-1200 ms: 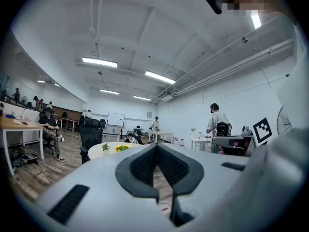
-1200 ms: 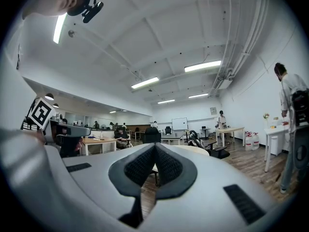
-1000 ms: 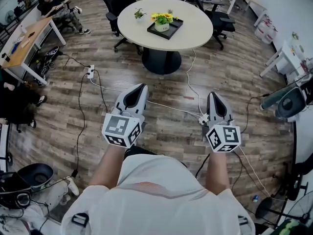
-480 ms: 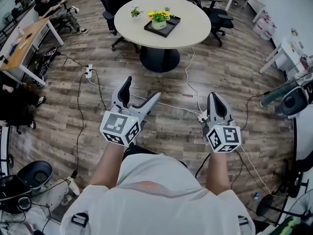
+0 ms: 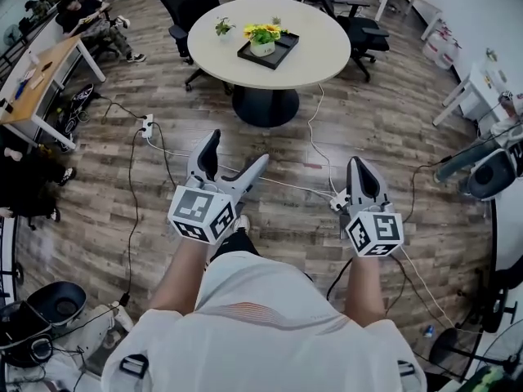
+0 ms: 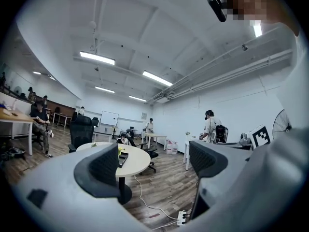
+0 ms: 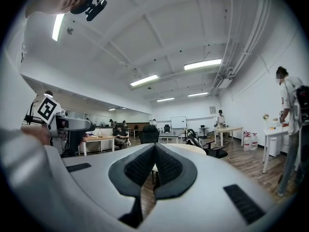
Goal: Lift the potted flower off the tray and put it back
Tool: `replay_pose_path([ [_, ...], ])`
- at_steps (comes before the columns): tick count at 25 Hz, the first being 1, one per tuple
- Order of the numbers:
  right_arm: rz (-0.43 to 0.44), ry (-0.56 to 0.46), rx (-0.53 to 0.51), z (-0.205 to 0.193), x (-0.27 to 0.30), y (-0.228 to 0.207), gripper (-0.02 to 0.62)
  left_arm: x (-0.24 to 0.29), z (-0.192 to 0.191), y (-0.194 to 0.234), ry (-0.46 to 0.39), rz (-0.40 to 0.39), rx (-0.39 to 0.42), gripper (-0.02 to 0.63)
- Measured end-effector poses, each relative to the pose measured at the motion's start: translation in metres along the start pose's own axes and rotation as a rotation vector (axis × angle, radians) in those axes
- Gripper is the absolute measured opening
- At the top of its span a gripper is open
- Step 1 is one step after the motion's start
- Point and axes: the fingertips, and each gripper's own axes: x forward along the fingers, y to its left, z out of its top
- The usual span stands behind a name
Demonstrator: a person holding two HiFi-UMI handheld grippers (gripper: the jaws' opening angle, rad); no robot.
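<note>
**Potted flower (image 5: 262, 39) sits in its tray (image 5: 283, 52), out of reach**

It stands mid-tabletop (image 5: 323, 51), well apart from both grippers. The left gripper (image 5: 236, 149) jaws have just been opening, empty, likely readying a grasp. The right gripper (image 5: 361, 165) jaws sit clenched on nothing.

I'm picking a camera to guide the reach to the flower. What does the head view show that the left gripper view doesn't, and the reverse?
Head view only: the flower's white pot standing in the black tray, and the person's white shirt. Left gripper view only: ceiling lights, a whiteboard, a standing person. Both: the round table, wood floor, and the left gripper, whose jaws have just been opening with nothing between them.
</note>
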Motion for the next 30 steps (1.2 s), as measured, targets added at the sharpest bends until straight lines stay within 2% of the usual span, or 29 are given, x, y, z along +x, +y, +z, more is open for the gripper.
replay_pose_path([
  [6,-0.018,0.015,-0.029,-0.005,0.054,-0.026,0.000,0.063,-0.007,0.027,0.010,-0.035,0.002,0.440],
  [11,-0.033,0.034,-0.042,-0.006,0.122,-0.055,0.000,0.134,-0.006,0.062,0.008,-0.066,0.002,0.440],
  [14,-0.039,0.024,-0.059,0.003,0.178,-0.065,0.000,0.174,0.002,0.101,-0.002,-0.072,-0.003,0.439],
  [19,-0.019,0.044,-0.059,0.008,0.290,-0.073,0.000,0.249,0.011,0.188,0.017,-0.052,-0.023,0.439],
  [22,-0.008,0.052,-0.058,0.007,0.353,-0.077,0.000,0.284,0.014,0.234,0.020,-0.045,-0.008,0.439],
  [26,0.023,0.069,-0.038,-0.003,0.418,-0.074,0.000,0.323,0.005,0.277,0.059,-0.059,0.009,0.439],
  [30,0.055,0.112,-0.028,-0.011,0.471,-0.074,0.000,0.355,0.002,0.309,0.082,-0.065,-0.011,0.439],
])
